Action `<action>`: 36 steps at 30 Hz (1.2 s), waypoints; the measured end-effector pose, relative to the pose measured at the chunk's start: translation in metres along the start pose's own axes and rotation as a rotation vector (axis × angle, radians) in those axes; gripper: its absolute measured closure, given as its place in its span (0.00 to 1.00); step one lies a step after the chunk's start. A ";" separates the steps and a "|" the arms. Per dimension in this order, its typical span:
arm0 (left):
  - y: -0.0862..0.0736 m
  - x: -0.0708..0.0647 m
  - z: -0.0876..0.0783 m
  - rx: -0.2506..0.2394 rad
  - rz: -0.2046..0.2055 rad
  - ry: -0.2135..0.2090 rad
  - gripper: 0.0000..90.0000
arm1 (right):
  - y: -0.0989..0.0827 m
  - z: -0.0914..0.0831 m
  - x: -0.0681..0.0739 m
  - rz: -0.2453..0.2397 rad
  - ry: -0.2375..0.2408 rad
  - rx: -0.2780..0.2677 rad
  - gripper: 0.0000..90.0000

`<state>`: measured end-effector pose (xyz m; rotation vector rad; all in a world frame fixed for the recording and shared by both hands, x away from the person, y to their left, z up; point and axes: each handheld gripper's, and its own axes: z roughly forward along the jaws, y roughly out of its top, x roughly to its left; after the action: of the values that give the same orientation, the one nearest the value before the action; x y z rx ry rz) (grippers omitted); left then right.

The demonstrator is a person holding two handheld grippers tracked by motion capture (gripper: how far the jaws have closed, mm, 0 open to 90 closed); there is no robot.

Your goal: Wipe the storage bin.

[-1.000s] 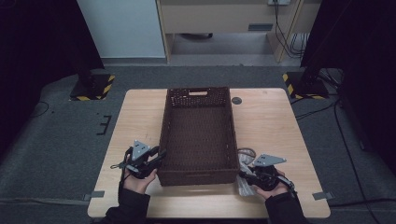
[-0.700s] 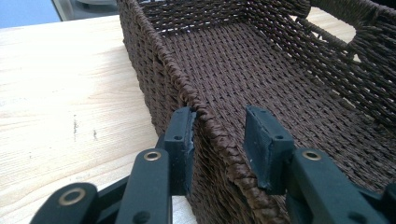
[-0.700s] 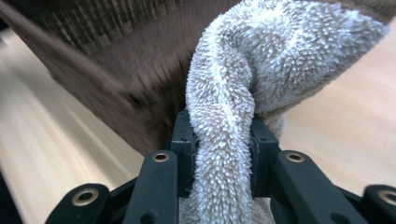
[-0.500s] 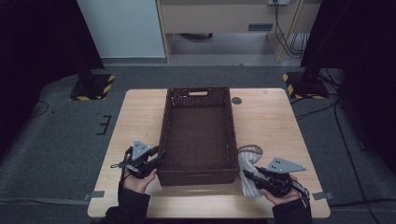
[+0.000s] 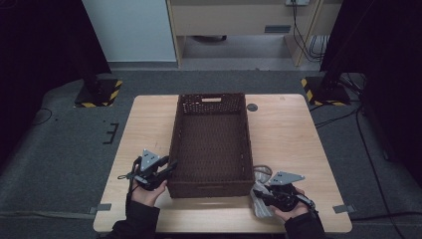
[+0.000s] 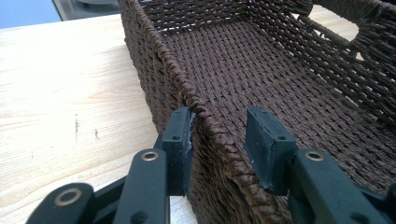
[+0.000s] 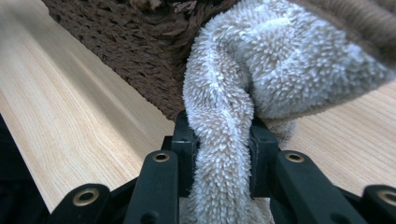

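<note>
A dark brown woven basket (image 5: 175,139) stands empty in the middle of the wooden table (image 5: 288,134). My left gripper (image 5: 171,165) is at its near left corner. In the left gripper view it (image 6: 219,135) stands open astride the basket's rim (image 6: 212,128): one jaw touches the outside of the wall, the other is inside with a gap. A grey fluffy cloth (image 5: 259,203) lies at the basket's near right corner. My right gripper (image 5: 257,193) is shut on a fold of that cloth (image 7: 280,60), right beside the basket wall (image 7: 116,42).
A small dark round disc (image 5: 252,107) sits in the tabletop just right of the basket's far end. Bare wood lies to both sides of the basket. The table's near edge (image 5: 219,230) is close behind both hands. Cables and striped stand bases lie on the floor beyond.
My right gripper has shifted a little near the table's front right with the cloth in it, and the cloth has bunched lower. The left gripper has stayed at the basket's corner.
</note>
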<state>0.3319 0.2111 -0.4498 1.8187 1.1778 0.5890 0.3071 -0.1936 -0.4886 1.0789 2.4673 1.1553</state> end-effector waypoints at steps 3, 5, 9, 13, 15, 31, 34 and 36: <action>0.000 0.001 0.000 0.000 -0.003 -0.004 0.67 | 0.003 -0.012 -0.003 0.009 -0.023 -0.049 0.78; 0.000 0.001 0.000 -0.001 -0.007 -0.007 0.67 | 0.005 -0.025 -0.005 0.021 -0.029 -0.103 0.78; 0.000 0.001 0.000 -0.001 -0.008 -0.006 0.67 | 0.012 -0.046 0.000 0.020 -0.010 -0.199 0.78; 0.000 0.001 0.000 0.001 -0.008 -0.006 0.66 | 0.010 -0.047 0.011 -0.004 0.006 -0.186 0.79; 0.000 0.002 -0.001 0.003 -0.003 0.002 0.67 | 0.009 -0.044 0.014 -0.010 0.013 -0.180 0.79; 0.000 0.005 -0.001 -0.008 -0.014 -0.006 0.66 | -0.001 0.006 0.007 0.008 0.002 0.032 0.79; 0.000 0.006 -0.001 -0.015 -0.007 -0.006 0.63 | 0.000 0.002 0.003 0.007 -0.016 0.019 0.78; 0.000 0.006 -0.001 -0.016 -0.007 -0.012 0.61 | 0.001 -0.006 -0.006 0.024 -0.043 -0.015 0.78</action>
<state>0.3343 0.2171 -0.4499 1.8013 1.1679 0.5816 0.3089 -0.2011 -0.4844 1.1208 2.4159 1.1434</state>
